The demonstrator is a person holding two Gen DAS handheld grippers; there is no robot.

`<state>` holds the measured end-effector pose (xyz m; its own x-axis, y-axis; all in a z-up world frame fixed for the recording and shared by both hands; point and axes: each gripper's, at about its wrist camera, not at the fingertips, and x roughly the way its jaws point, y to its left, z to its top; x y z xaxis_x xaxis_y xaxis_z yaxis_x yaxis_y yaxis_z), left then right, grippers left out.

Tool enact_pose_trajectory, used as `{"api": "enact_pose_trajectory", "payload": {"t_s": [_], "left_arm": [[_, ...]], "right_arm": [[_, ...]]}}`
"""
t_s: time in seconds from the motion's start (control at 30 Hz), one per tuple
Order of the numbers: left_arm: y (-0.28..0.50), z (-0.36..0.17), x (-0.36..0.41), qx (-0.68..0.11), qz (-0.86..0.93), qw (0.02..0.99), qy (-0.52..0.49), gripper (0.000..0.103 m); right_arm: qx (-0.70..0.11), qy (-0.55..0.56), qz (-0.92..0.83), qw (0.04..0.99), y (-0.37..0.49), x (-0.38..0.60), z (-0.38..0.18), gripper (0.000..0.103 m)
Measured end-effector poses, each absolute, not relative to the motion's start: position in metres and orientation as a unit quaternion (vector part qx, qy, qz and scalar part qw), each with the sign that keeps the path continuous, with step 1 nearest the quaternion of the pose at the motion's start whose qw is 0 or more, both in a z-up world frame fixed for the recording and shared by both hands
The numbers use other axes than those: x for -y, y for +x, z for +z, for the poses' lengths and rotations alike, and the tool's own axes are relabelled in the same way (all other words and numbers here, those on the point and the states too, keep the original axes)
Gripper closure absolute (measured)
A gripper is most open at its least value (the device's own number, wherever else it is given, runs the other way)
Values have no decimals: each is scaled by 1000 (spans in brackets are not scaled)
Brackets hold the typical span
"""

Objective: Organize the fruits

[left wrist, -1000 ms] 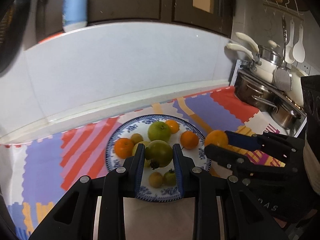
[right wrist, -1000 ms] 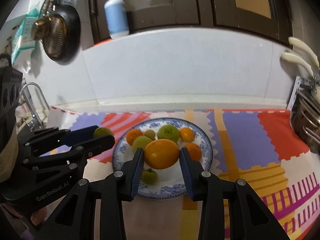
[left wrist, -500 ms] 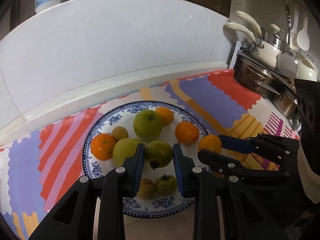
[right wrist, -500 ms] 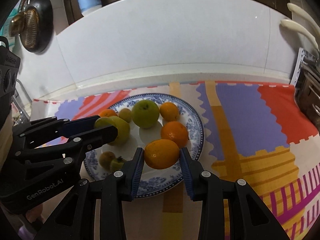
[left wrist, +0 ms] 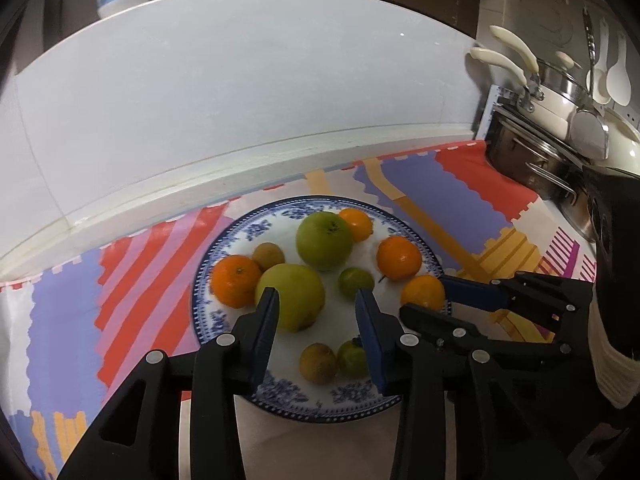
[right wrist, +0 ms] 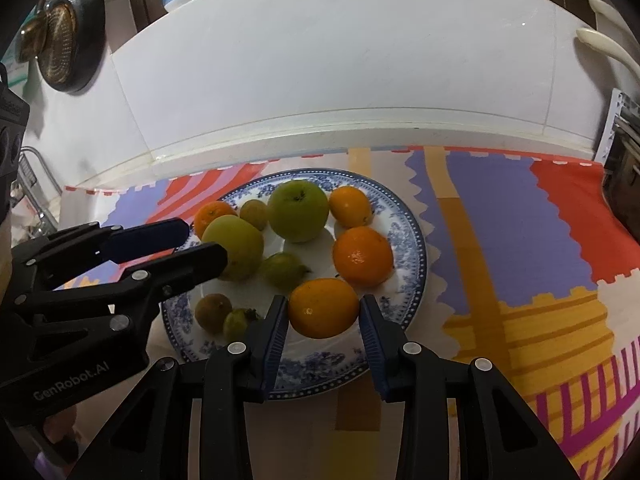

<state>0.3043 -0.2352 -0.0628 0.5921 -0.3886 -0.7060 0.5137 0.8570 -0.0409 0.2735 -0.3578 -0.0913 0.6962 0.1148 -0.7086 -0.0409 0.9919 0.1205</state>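
The orange point(right wrist: 323, 308) lies on the near right part of the blue-patterned plate point(right wrist: 416, 236), its long axis running left to right across the view. It sits between the fingers of the right gripper point(right wrist: 323, 316), whose jaws stand apart; narrow gaps show on both sides of the fruit, so the pads do not clamp it. In the left wrist view the same orange point(left wrist: 423, 292) rests at the plate's point(left wrist: 204, 280) right rim, at the tips of the right gripper point(left wrist: 424, 304).

The small green fruit point(left wrist: 356, 282) lies near the plate centre, just beyond the tips of the left gripper point(left wrist: 316, 312). The left jaws are wide apart and hold nothing. From the right wrist view this fruit point(right wrist: 282, 271) points its stem end to the right, and the left gripper point(right wrist: 200, 246) reaches in from the left, its tips over the large yellow-green fruit point(right wrist: 236, 246).

Compared with half a second ago, both grippers have released: the left one was clamped on the small green fruit and the right one on the orange, and both fruits now rest on the plate.

Other fruit on the plate: a green apple point(left wrist: 324, 240), three further oranges, and small brownish and green fruits at the near side. The plate stands on a striped mat point(right wrist: 520, 216).
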Motion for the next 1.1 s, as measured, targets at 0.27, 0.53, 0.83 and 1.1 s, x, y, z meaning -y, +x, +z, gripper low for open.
{"api": "enact_pose_trajectory", "payload": {"t_s": [0.27, 0.53, 0.83, 1.1], "left_arm": [[296, -59, 217, -371, -226, 898, 74, 64], [264, -39, 202, -343, -207, 914, 70, 60], [215, -7, 176, -299, -179, 936, 53, 37], [169, 17, 157, -258, -152, 953, 55, 18]], "right_arm": [[-380, 40, 33, 924, 268, 354, -83, 58], [-349, 40, 20, 936, 238, 352, -58, 58], [-303, 32, 2, 953, 185, 340, -20, 47], [-279, 27, -8, 960, 145, 328, -3, 33]]}}
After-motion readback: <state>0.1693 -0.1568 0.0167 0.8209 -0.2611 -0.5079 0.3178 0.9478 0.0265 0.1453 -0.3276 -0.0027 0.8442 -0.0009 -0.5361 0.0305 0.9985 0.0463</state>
